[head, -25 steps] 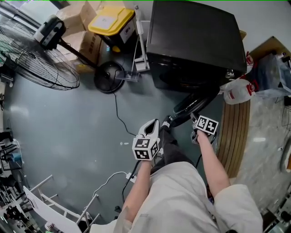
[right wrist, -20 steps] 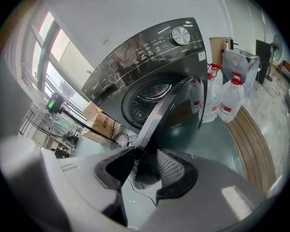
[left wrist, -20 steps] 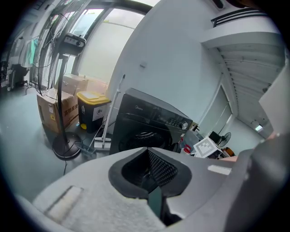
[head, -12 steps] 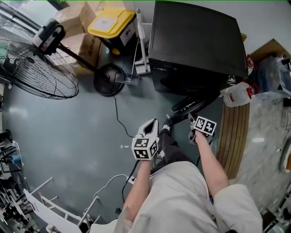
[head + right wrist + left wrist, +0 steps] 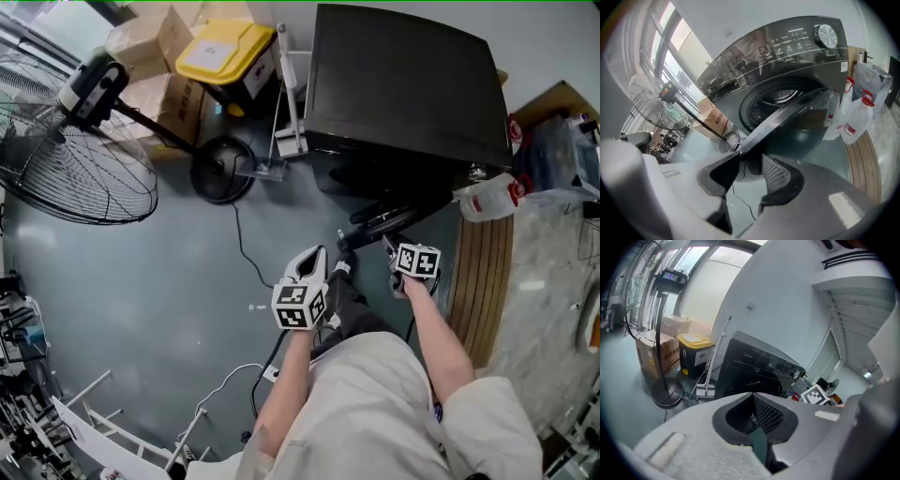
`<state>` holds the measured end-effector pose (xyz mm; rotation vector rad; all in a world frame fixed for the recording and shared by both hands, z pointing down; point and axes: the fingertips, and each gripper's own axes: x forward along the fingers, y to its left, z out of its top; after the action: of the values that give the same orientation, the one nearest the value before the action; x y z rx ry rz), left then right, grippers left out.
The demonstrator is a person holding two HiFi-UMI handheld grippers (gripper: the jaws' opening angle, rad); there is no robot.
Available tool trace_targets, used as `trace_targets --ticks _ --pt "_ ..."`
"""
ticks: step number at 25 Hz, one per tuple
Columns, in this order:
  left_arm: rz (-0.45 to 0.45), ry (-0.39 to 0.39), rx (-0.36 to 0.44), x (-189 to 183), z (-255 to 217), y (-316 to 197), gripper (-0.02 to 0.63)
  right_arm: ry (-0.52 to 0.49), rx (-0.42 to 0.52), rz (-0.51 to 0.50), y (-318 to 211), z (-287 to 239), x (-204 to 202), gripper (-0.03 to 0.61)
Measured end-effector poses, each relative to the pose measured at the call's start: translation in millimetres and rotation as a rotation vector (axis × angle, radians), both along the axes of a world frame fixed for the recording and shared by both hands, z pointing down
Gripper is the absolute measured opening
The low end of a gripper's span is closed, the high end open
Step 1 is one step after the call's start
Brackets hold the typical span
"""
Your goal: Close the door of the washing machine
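The black front-loading washing machine (image 5: 403,84) stands at the top of the head view, its round door (image 5: 386,221) hanging partly open toward me. In the right gripper view the drum opening (image 5: 780,101) shows behind the door (image 5: 797,110), whose free edge reaches down between the fingertips of my right gripper (image 5: 747,161); the jaws stand apart around it. My right gripper (image 5: 398,251) sits at that door edge in the head view. My left gripper (image 5: 314,267) hangs off to the left, away from the door. Its jaws (image 5: 752,416) meet with nothing between them.
A standing fan (image 5: 66,159) with a round base (image 5: 220,169), cardboard boxes (image 5: 150,37) and a yellow-lidded bin (image 5: 230,52) stand left of the machine. A white jug (image 5: 487,202) and a wooden board (image 5: 483,281) lie to the right. A cable (image 5: 246,244) crosses the floor.
The door has swung a little toward the machine, and my right gripper has moved up and left with its edge. The left gripper has barely moved.
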<state>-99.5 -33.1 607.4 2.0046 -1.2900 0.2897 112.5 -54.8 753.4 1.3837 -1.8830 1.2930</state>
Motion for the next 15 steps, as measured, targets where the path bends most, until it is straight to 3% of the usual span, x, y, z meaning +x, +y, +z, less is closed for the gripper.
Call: trace_targets --ticks 11,15 --pt "-0.02 0.018 -0.019 -3 8 -14 0.002 0.096 0.069 -0.212 -22 4 -15 0.147" --pt "-0.015 0.024 -0.027 -3 11 -24 0.002 0.143 0.078 -0.223 -33 12 -23 0.094"
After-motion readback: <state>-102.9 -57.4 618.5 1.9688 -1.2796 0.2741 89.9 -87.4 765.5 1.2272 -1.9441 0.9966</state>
